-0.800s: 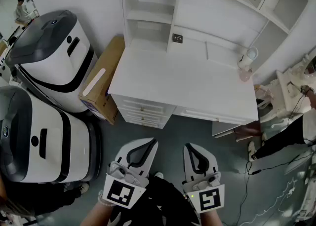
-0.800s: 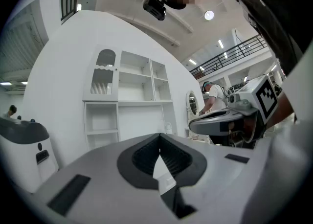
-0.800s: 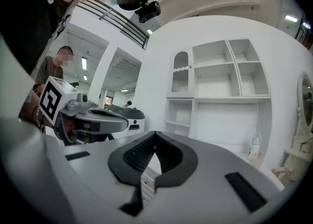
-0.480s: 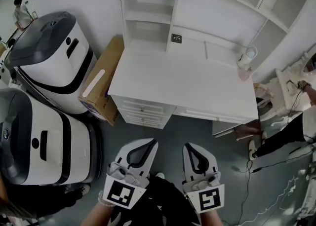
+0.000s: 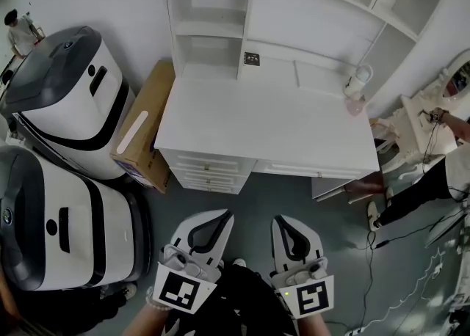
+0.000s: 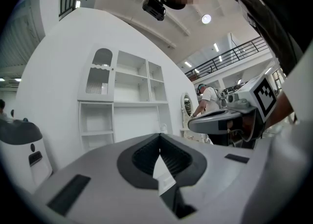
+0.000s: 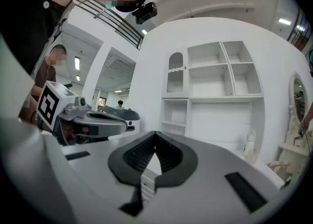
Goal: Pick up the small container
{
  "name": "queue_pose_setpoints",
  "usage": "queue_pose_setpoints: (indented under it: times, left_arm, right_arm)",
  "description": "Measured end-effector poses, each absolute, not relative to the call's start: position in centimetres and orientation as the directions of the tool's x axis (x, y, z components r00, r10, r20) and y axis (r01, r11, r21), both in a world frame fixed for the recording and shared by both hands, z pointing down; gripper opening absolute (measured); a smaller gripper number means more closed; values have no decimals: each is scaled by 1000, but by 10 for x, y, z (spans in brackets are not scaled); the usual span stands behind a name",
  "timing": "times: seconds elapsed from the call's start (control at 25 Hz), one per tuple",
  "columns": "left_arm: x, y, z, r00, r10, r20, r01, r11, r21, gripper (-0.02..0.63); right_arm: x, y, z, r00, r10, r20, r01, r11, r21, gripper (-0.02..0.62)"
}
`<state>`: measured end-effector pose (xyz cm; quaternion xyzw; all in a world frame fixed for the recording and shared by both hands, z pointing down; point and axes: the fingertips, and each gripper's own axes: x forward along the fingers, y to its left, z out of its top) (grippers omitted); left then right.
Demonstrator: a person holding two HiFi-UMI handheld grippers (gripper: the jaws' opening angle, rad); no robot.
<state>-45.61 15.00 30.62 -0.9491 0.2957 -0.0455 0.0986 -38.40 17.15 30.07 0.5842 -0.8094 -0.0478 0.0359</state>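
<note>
A small pinkish container stands at the far right corner of a white desk, next to a white bottle. In the right gripper view the same container and bottle show far off at the right. Both grippers hang low near my body, well short of the desk and over the grey floor. My left gripper is shut and empty, its jaws meeting. My right gripper is likewise shut with nothing in it.
Two big white-and-black machines stand at the left. A cardboard box leans between them and the desk. A hutch with shelves rises behind the desk. A person and floor cables are at the right.
The head view has swung slightly, so the desk and machines sit a little further left in the picture. Both grippers stay shut, side by side, in the same place.
</note>
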Motion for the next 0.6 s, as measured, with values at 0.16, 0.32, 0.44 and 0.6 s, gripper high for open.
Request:
queue_pose_setpoints:
  times: [0.16, 0.32, 0.44, 0.6]
  left_arm:
    - [-455, 148, 305, 842, -538, 21, -523, -826, -212, 2]
    - [-452, 150, 308, 871, -491, 19, -476, -852, -218, 2]
    - [-450, 153, 307, 890, -456, 9, -442, -869, -223, 2]
    - [-441, 156, 308, 911, -412, 5, -401, -891, -212, 2]
  right_arm:
    - [-383, 173, 300, -273, -962, 4, -954, 271, 125, 2]
    - [-380, 178, 302, -214, -977, 9, -968, 213, 130, 2]
    - [-377, 184, 300, -169, -986, 9, -976, 168, 137, 2]
    - [-370, 194, 302, -116, -993, 14, -983, 117, 142, 2]
